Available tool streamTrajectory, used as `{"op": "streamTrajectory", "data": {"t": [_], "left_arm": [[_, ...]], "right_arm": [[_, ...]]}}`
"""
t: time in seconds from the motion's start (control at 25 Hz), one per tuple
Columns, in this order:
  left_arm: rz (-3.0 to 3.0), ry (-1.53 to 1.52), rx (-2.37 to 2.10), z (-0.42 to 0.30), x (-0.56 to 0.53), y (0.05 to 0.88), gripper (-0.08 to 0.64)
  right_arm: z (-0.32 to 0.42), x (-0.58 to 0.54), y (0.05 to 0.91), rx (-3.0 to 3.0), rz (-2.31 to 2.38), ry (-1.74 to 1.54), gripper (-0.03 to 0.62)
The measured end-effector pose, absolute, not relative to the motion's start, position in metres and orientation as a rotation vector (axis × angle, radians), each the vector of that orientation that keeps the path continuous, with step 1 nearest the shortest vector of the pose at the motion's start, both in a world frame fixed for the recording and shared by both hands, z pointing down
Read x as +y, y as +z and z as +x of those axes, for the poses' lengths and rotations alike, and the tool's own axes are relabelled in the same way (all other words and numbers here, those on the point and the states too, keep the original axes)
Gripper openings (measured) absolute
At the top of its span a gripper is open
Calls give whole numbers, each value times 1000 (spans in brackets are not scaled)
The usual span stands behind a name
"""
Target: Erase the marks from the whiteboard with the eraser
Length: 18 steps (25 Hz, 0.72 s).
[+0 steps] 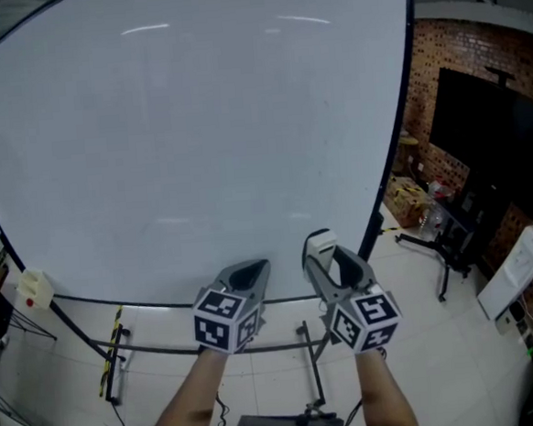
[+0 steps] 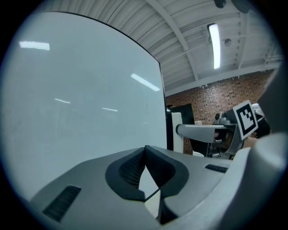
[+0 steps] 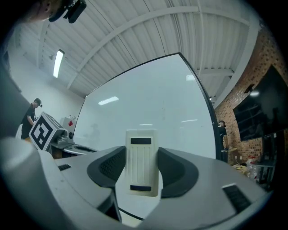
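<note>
The right gripper (image 1: 333, 265) clamped the eraser (image 1: 319, 244); the left gripper (image 1: 250, 275) was closed and empty. The whiteboard (image 1: 196, 139) showed no marks, so erasing seemed done.

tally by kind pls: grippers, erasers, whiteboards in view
Grippers: 2 (left gripper shut on nothing, right gripper)
Eraser: 1, clamped in the right gripper
Whiteboard: 1
Total: 4
</note>
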<state>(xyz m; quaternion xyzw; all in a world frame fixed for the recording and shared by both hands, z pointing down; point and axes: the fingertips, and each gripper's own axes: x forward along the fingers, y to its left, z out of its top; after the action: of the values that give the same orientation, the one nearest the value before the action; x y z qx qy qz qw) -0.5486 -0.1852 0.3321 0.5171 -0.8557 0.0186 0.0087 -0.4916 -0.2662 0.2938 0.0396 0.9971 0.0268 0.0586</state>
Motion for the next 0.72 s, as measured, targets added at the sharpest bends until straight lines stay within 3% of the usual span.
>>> {"op": "streamTrajectory", "data": {"t": [0.72], "left_arm": [[1612,38,-2630,-541,-182,358,-6]], "right_arm": [[-485,-253,325,3060,173,16,229]]}}
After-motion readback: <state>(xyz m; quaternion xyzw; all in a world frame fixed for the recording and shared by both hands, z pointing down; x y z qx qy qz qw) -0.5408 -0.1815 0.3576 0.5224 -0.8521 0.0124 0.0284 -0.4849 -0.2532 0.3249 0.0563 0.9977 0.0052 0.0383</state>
